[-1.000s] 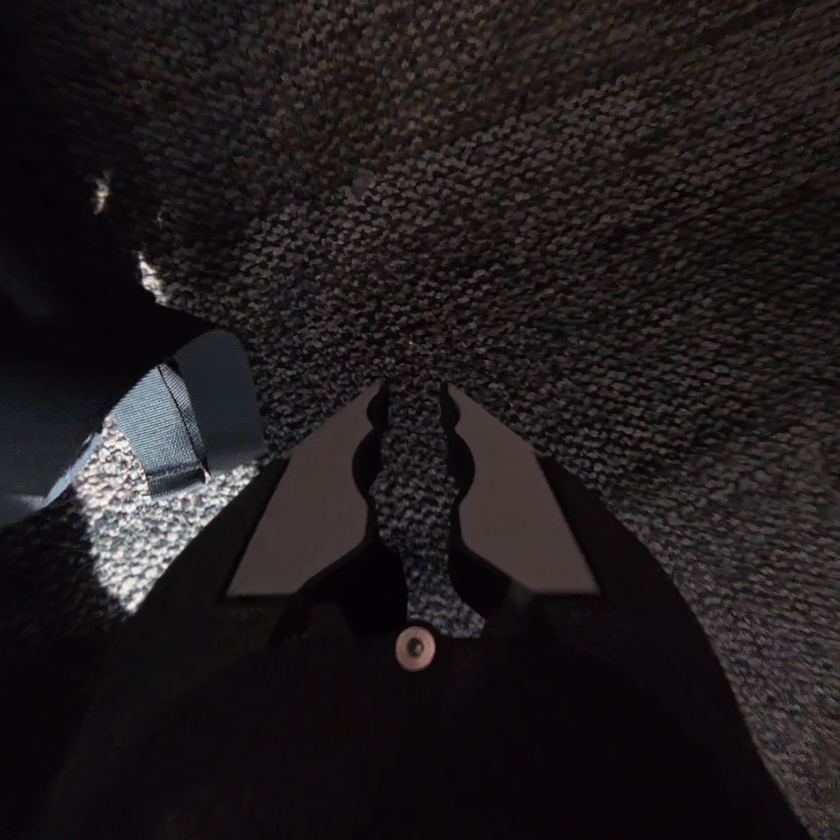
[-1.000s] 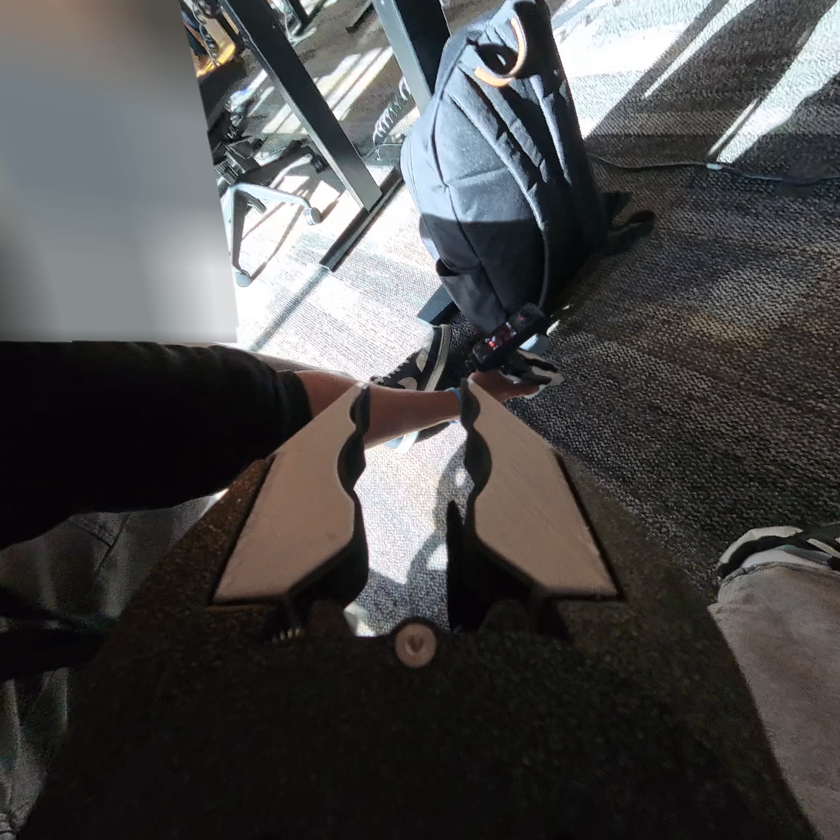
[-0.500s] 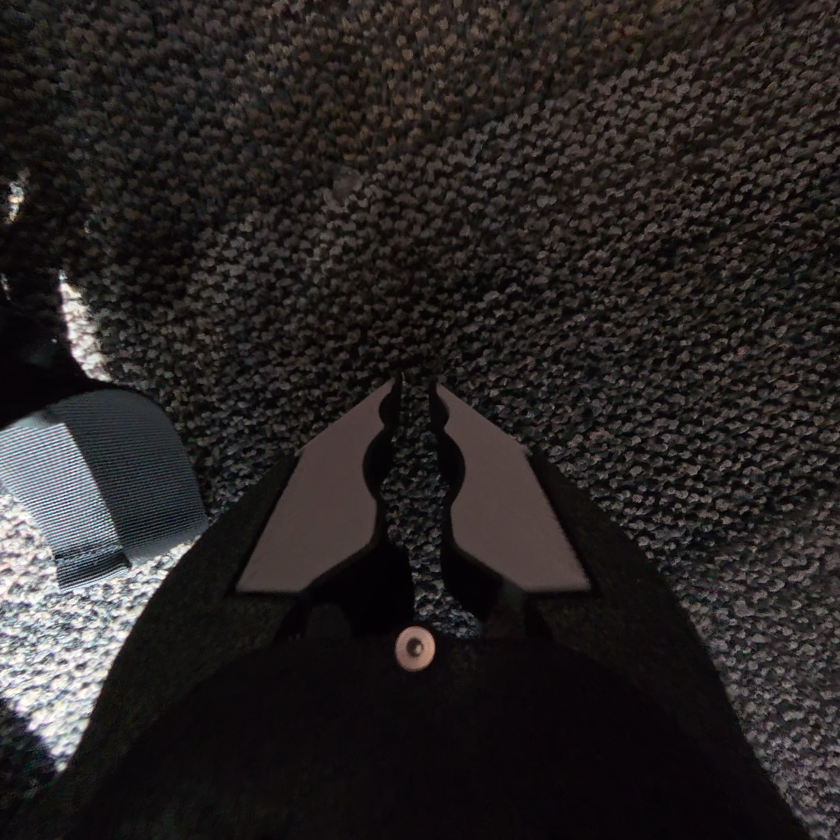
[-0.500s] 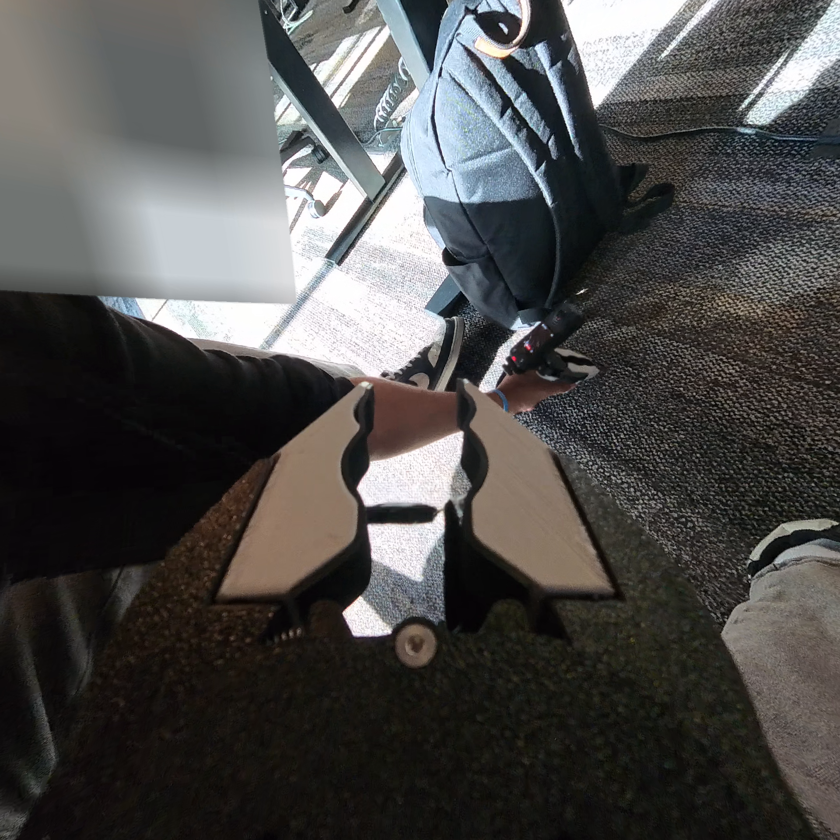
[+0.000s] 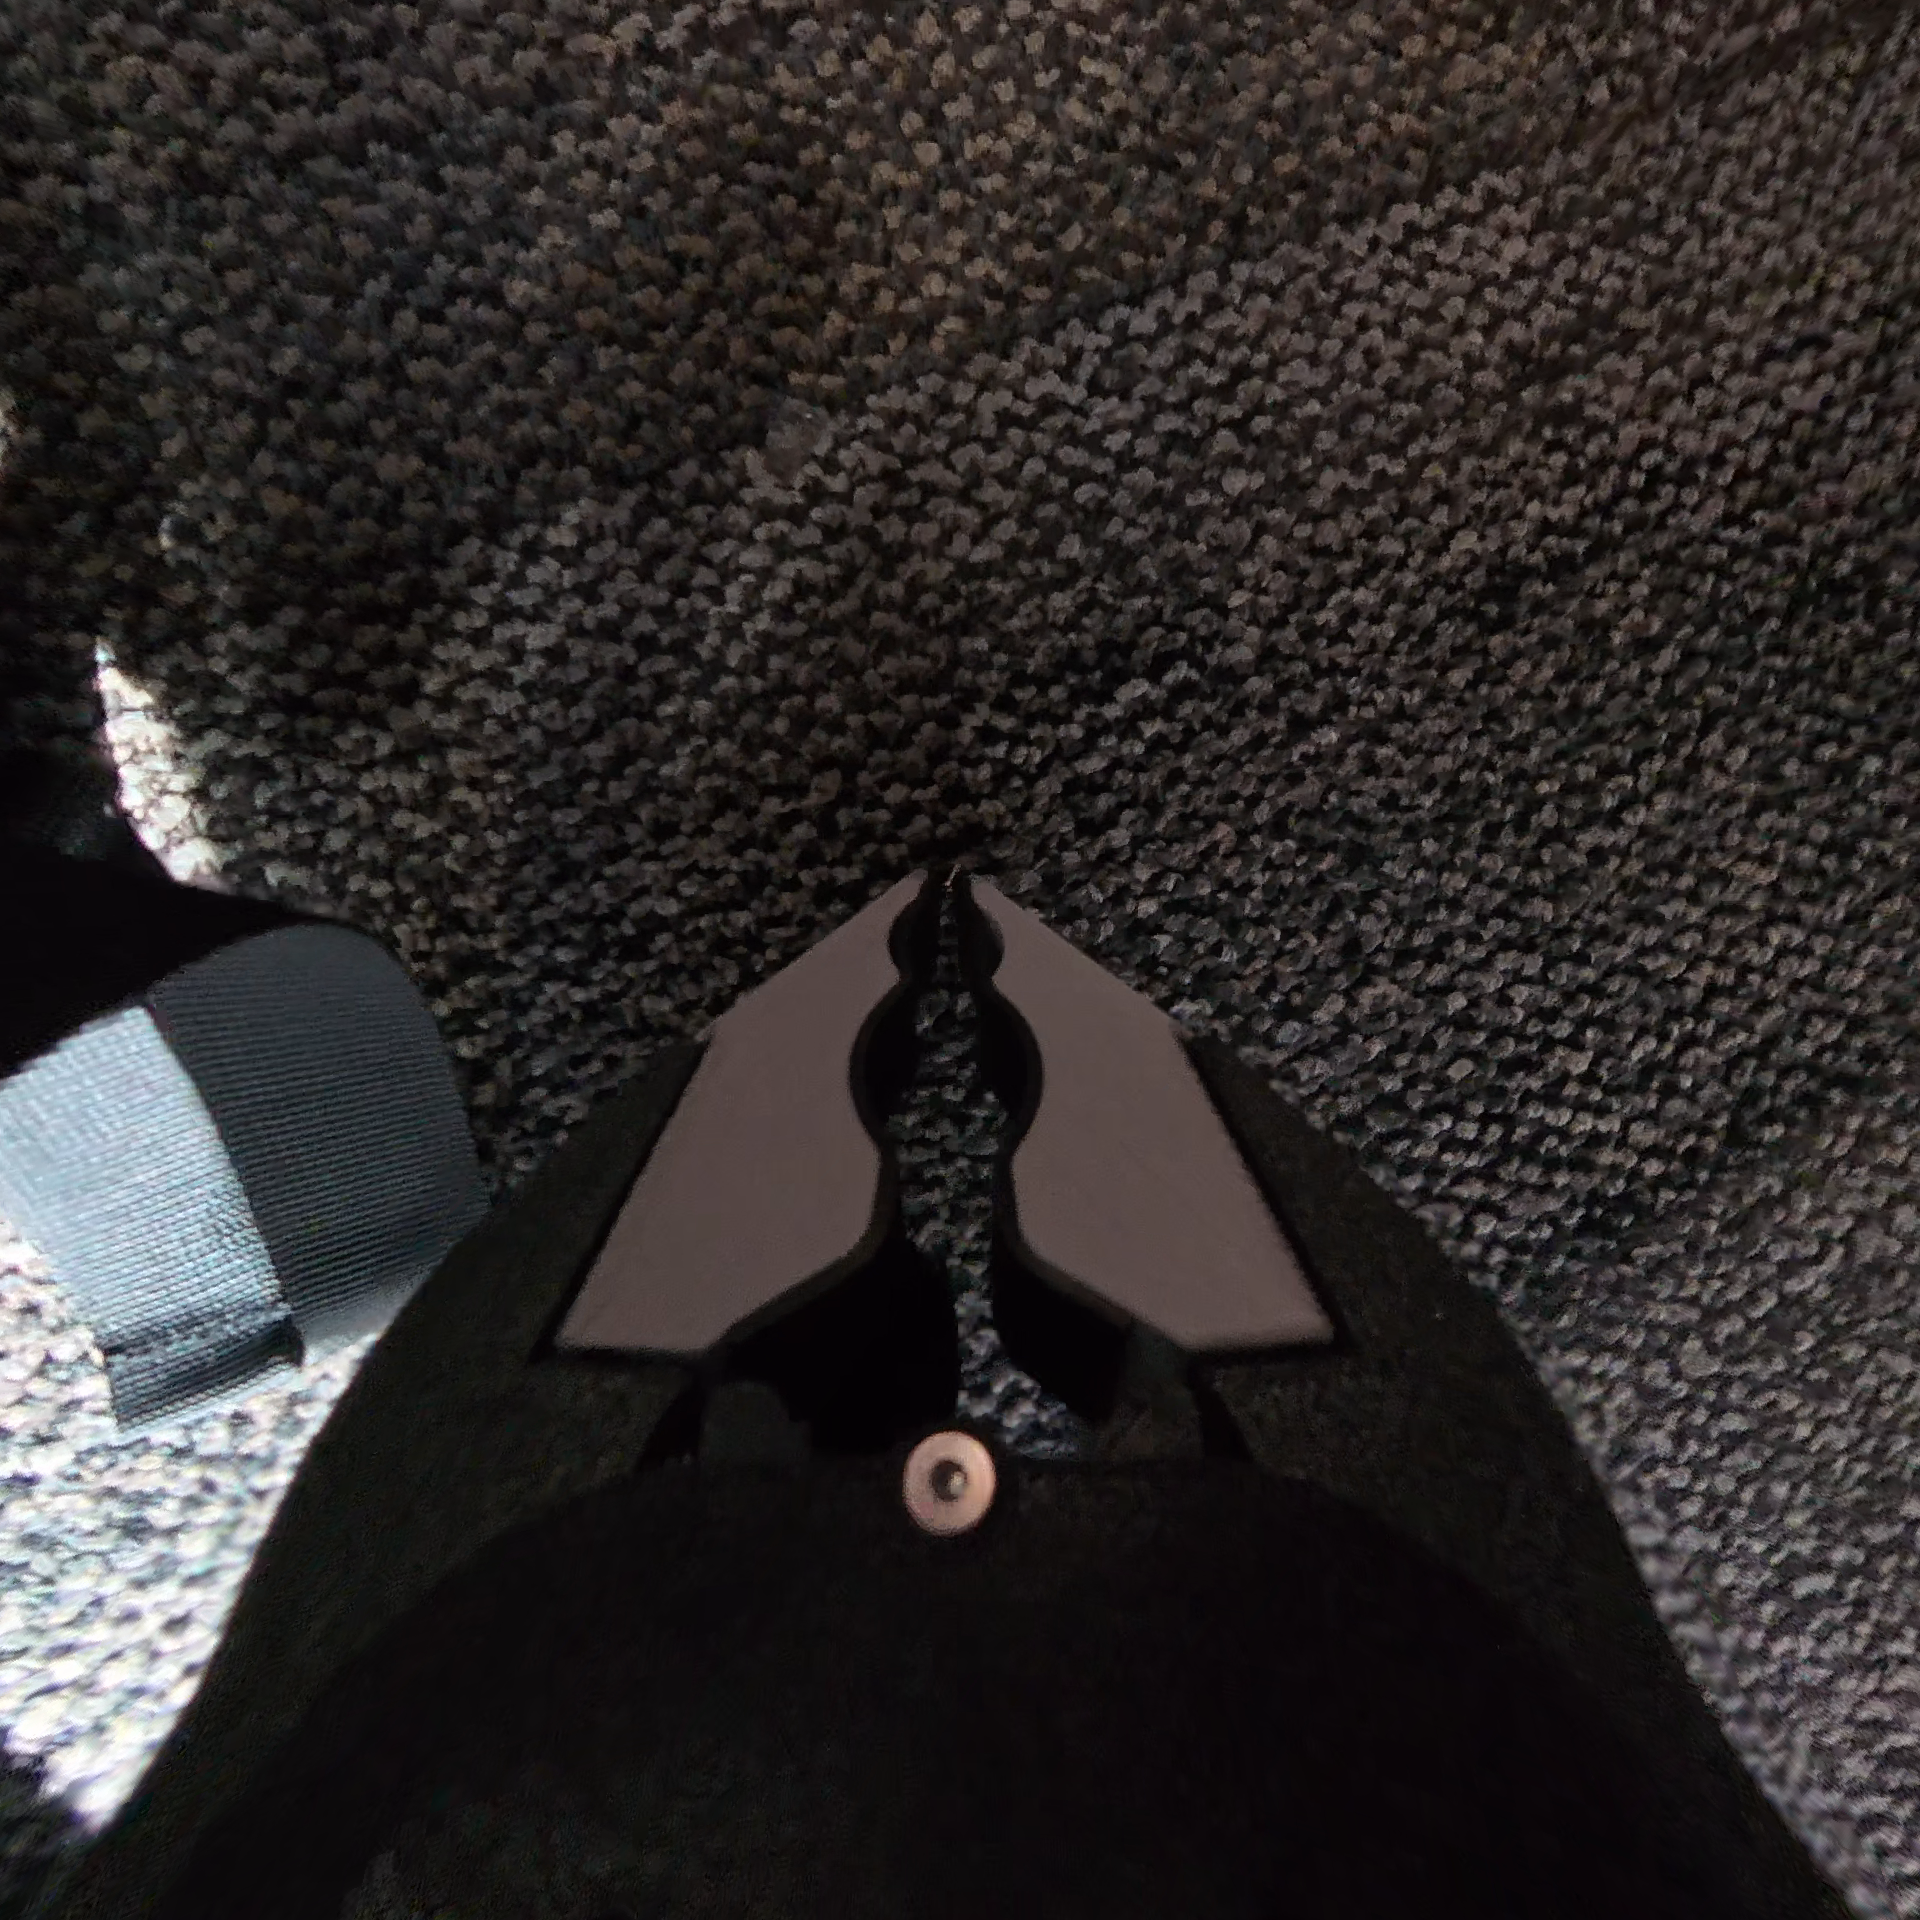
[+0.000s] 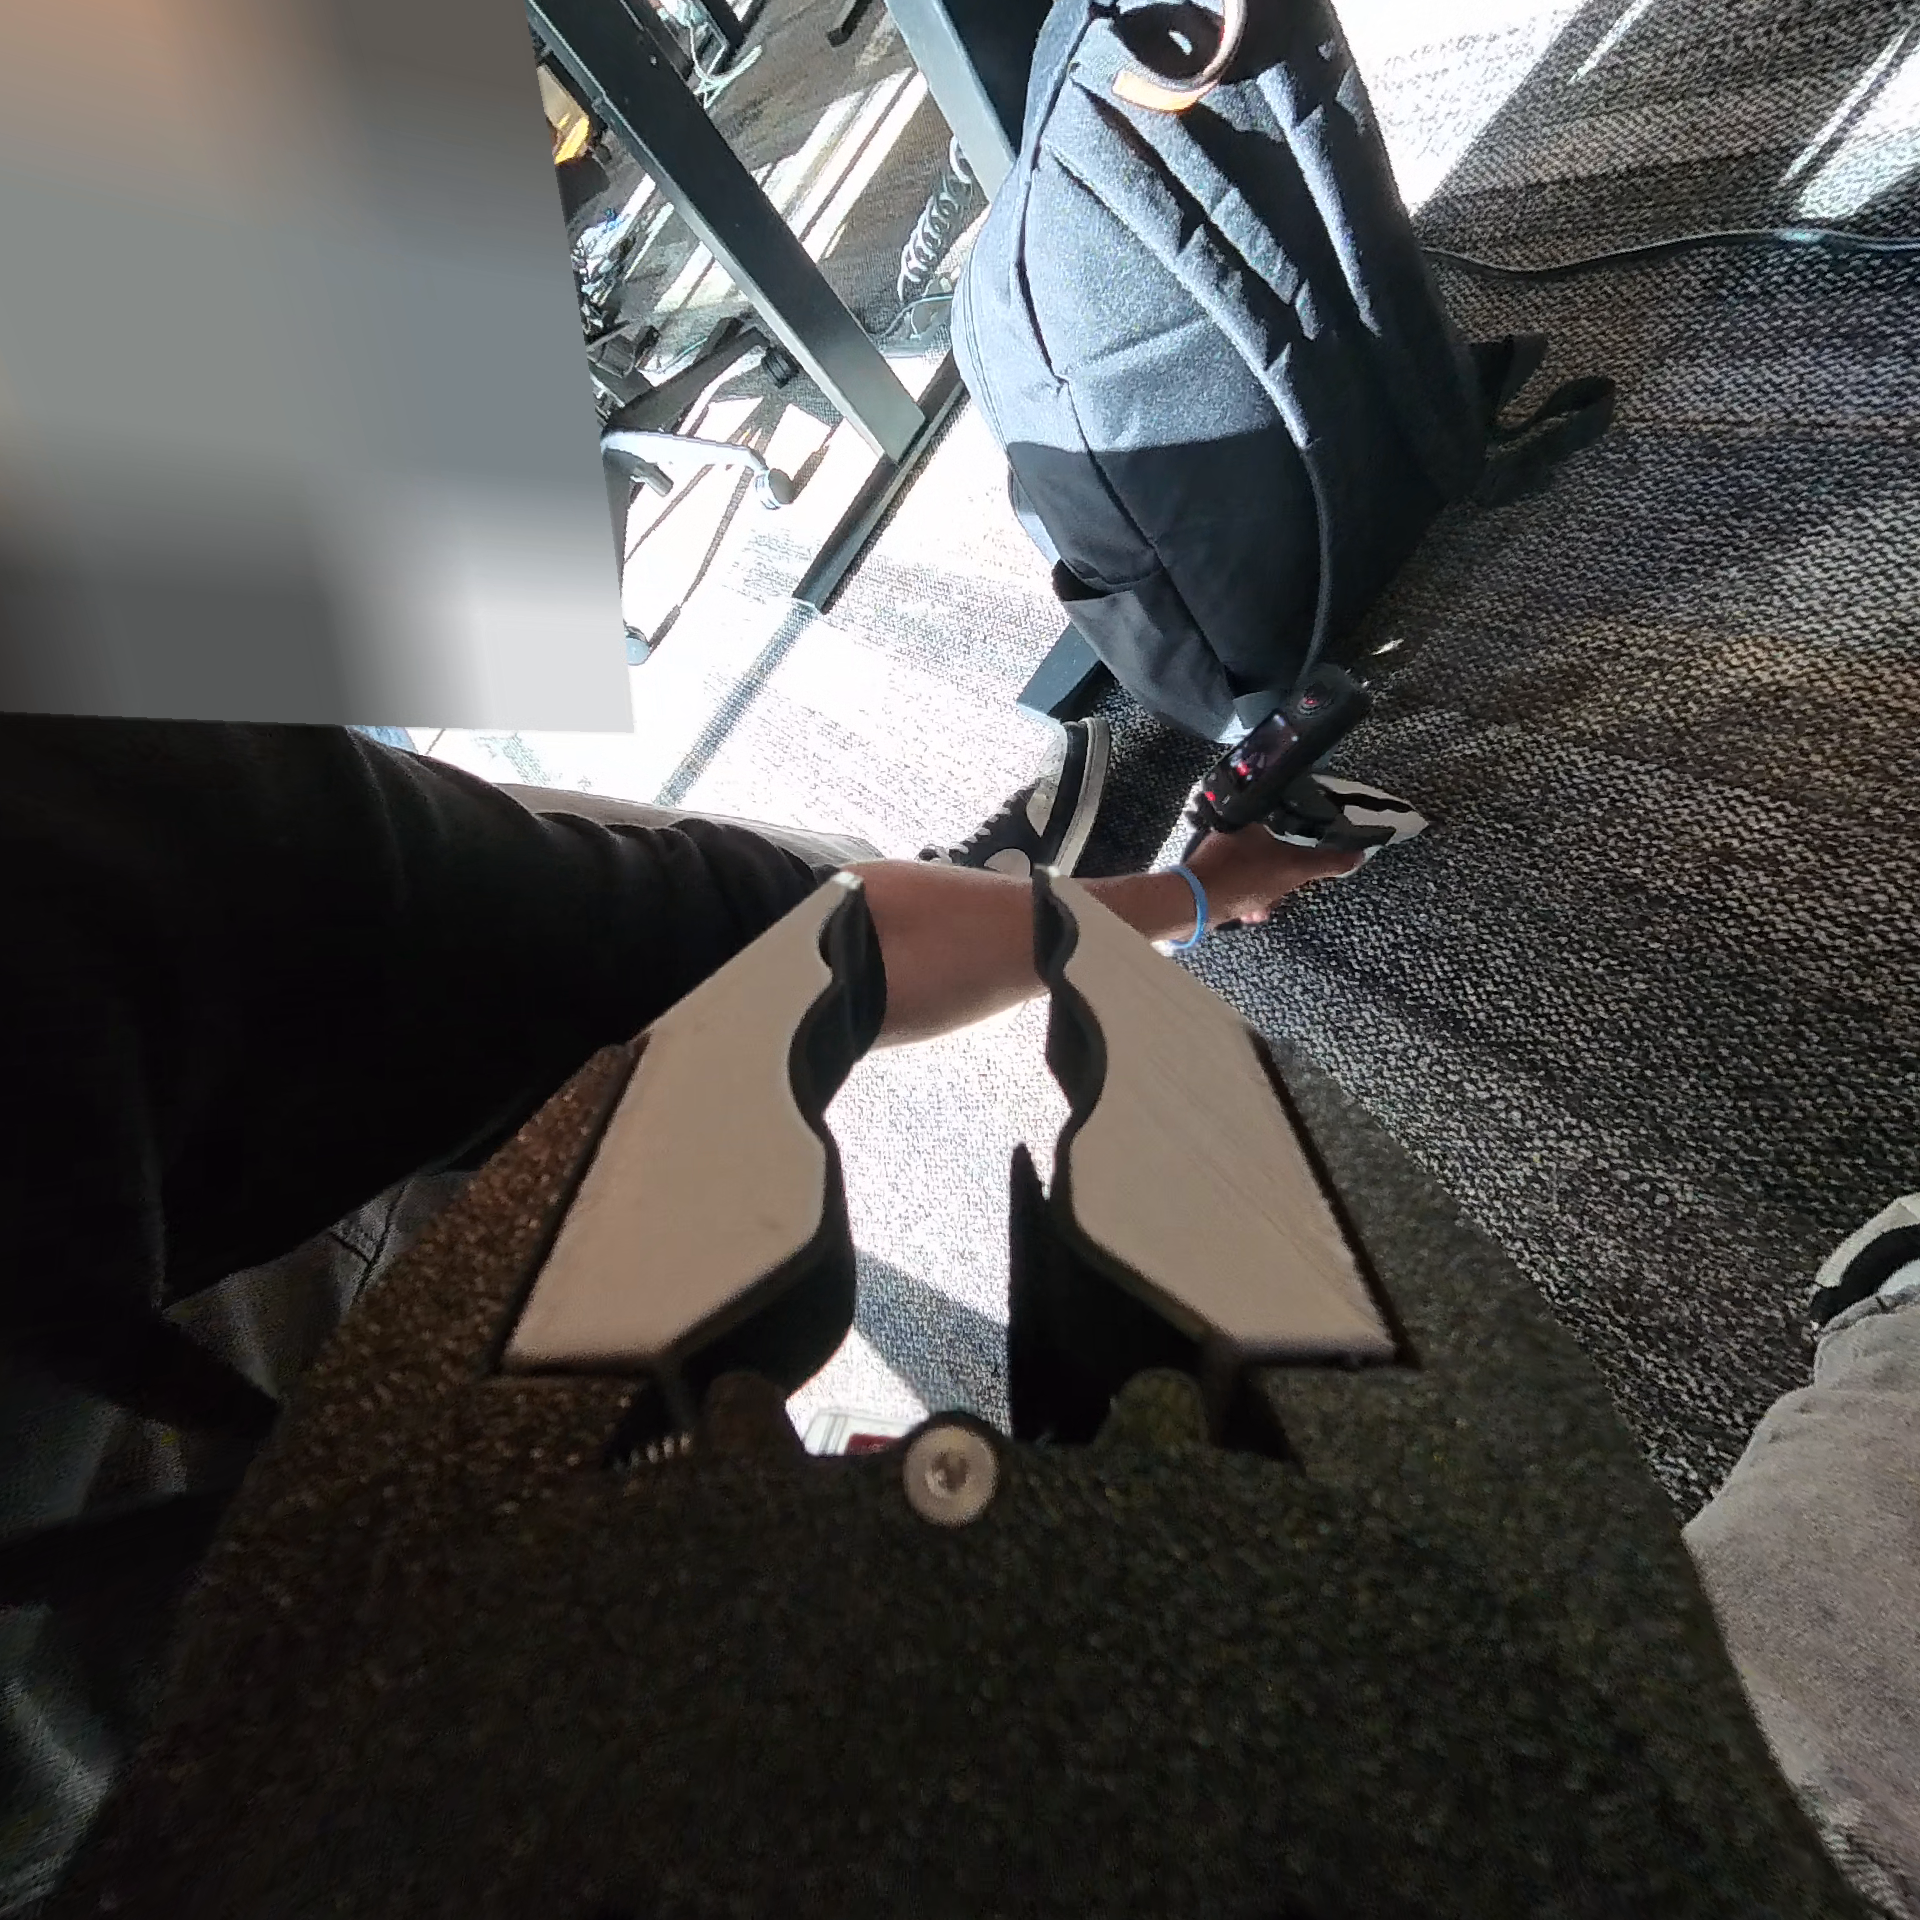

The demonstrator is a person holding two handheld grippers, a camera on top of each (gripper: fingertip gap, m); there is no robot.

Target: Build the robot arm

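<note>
1. Underneath everything, a dark speckled carpet (image 5: 1247, 520) fills the left wrist view and carries all else; in the right wrist view the same carpet (image 6: 1610, 987) lies part in sun, part in shade.
2. Upright on the carpet, a grey-and-black backpack (image 6: 1195, 364) stands against a dark desk leg (image 6: 748, 239).
3. A person's bare forearm (image 6: 966, 935), out of a black sleeve (image 6: 364, 956), reaches across to the backpack's foot, where the hand grips the far-off left gripper (image 6: 1262, 774); a black-and-white shoe (image 6: 1039, 821) sits just beside it.
4. The right gripper (image 6: 945, 894) hangs above the forearm, jaws apart, holding nothing.
5. The left gripper (image 5: 948, 878) points at the carpet, tips together or all but together, nothing visible between them.
6. A grey webbing strap (image 5: 239, 1153) lies on the carpet just beside its left side.
</note>
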